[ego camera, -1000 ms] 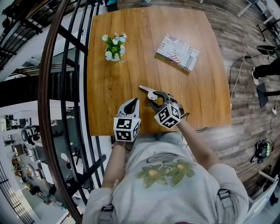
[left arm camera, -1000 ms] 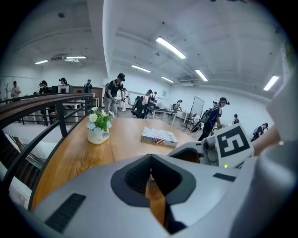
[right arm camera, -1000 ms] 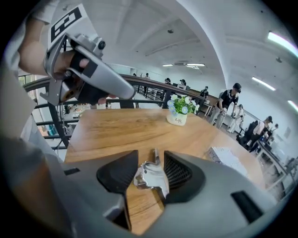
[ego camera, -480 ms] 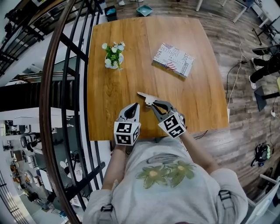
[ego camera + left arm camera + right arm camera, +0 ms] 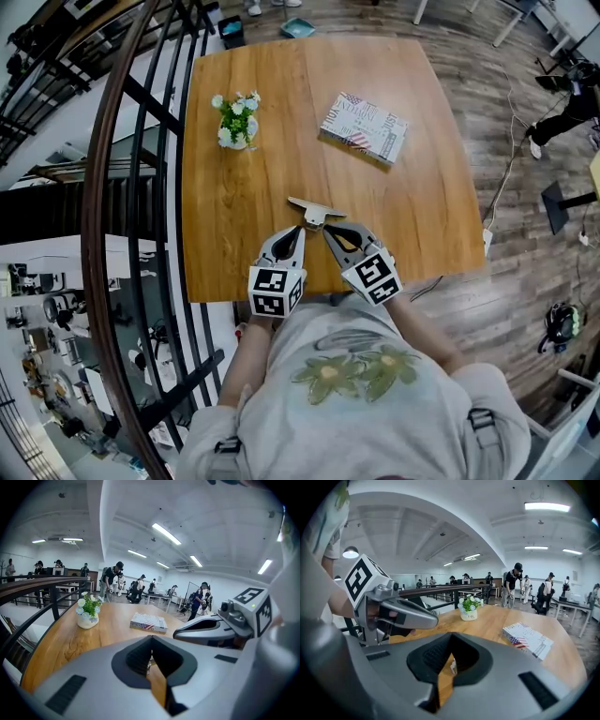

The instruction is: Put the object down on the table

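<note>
Leaving grey T-shaped object (image 5: 310, 210) lying flat on table (image 5: 412, 187), just ahead of both grippers, touching neither. Finishing closing right gripper (image 5: 329, 232) on nothing. Showing left gripper (image 5: 297, 232) pinched together too, empty. Judging put-down as done, only drawing back remaining.

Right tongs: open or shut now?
Shut. The right tongs have just been closing; their tips meet with nothing between them, and the pale object lies on the table.
</note>
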